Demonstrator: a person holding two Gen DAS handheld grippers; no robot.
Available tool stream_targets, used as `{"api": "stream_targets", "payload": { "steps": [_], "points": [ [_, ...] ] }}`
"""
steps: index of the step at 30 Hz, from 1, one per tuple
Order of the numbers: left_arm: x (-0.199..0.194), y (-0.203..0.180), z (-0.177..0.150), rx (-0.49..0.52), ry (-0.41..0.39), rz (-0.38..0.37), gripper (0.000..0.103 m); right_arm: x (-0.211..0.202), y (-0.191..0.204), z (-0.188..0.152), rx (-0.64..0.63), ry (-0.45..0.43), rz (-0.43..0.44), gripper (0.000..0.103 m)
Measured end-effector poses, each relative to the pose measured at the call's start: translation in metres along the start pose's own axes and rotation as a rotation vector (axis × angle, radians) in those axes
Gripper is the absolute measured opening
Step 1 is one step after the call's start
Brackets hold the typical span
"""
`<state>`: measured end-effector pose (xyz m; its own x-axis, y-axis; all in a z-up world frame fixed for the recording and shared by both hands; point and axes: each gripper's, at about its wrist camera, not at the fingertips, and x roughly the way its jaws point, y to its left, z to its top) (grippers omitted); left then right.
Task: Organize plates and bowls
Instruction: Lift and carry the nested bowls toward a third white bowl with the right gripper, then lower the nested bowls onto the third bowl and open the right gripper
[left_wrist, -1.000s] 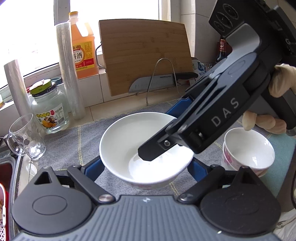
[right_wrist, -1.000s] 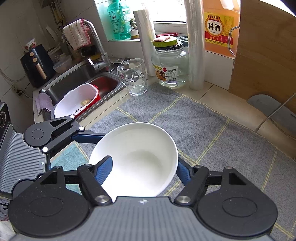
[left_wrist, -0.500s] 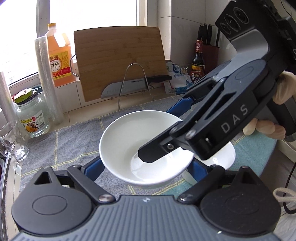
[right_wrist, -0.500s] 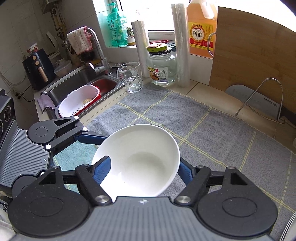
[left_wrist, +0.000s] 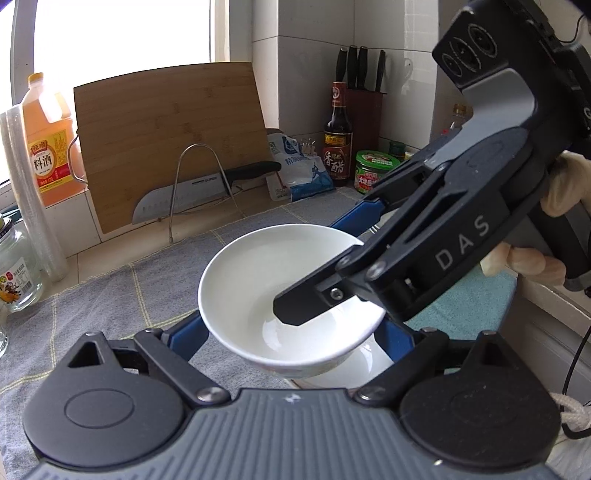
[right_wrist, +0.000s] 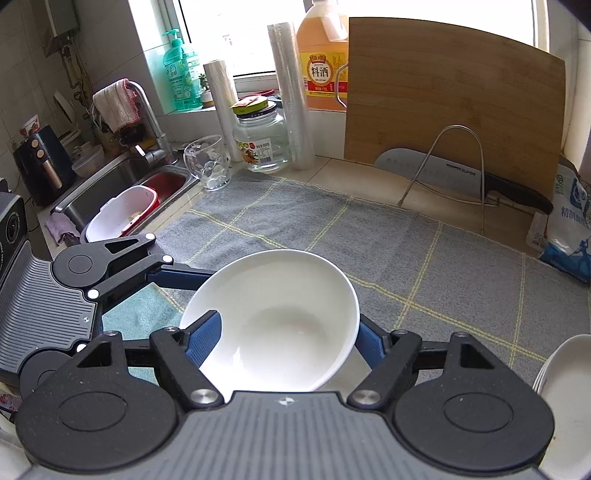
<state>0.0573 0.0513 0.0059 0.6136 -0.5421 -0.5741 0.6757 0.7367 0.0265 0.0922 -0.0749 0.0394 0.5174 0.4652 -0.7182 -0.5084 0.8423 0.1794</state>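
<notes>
A white bowl (left_wrist: 251, 280) hangs tilted above the grey cloth, carried by both grippers. My left gripper (left_wrist: 291, 332) is shut on its lower body, a blue finger on each side. My right gripper (left_wrist: 317, 266) comes in from the right, one finger reaching over the rim into the bowl and the other behind its outer wall. In the right wrist view the bowl (right_wrist: 280, 295) fills the right gripper (right_wrist: 286, 339), both pads against it. A left gripper finger (right_wrist: 177, 277) touches its far left side. A smaller white bowl (left_wrist: 354, 373) sits directly beneath, also at the right wrist view's lower right (right_wrist: 565, 398).
A wooden cutting board (left_wrist: 166, 140) and a knife on a wire rack (left_wrist: 177, 199) stand against the back wall. Sauce bottles and a knife block (left_wrist: 365, 96) fill the corner. A glass mug (right_wrist: 207, 162), a jar (right_wrist: 262, 140) and the sink (right_wrist: 122, 210) lie to the left.
Both grippers carried the white bowl to the right across the cloth. The smaller bowl, earlier off to the right, now lies under it. The jar and glass have slid out of the left view.
</notes>
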Motion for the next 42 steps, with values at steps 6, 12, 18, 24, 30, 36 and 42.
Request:
{"api": "stream_targets", "payload": {
  "steps": [6,12,18,24,30,36,42],
  "points": [
    [0.015,-0.013,0.002,0.015,0.016,-0.028,0.095,-0.006,-0.015,-0.015,0.043,0.0,-0.019,0.082],
    [0.025,-0.016,-0.002,0.019,0.049,-0.038,0.095,-0.002,-0.021,-0.027,0.059,0.012,-0.021,0.082],
    [0.032,-0.017,-0.005,0.019,0.07,-0.036,0.095,0.003,-0.023,-0.033,0.058,0.029,-0.02,0.082],
    [0.034,-0.018,-0.009,0.025,0.079,-0.038,0.095,0.008,-0.025,-0.036,0.06,0.041,-0.02,0.082],
    [0.037,-0.018,-0.009,0.024,0.09,-0.042,0.095,0.012,-0.024,-0.038,0.053,0.049,-0.025,0.082],
    [0.038,-0.017,-0.01,0.015,0.091,-0.052,0.095,0.015,-0.024,-0.04,0.044,0.051,-0.037,0.082],
    [0.038,-0.017,-0.011,0.013,0.09,-0.06,0.095,0.015,-0.024,-0.041,0.044,0.049,-0.039,0.082]
  ]
}}
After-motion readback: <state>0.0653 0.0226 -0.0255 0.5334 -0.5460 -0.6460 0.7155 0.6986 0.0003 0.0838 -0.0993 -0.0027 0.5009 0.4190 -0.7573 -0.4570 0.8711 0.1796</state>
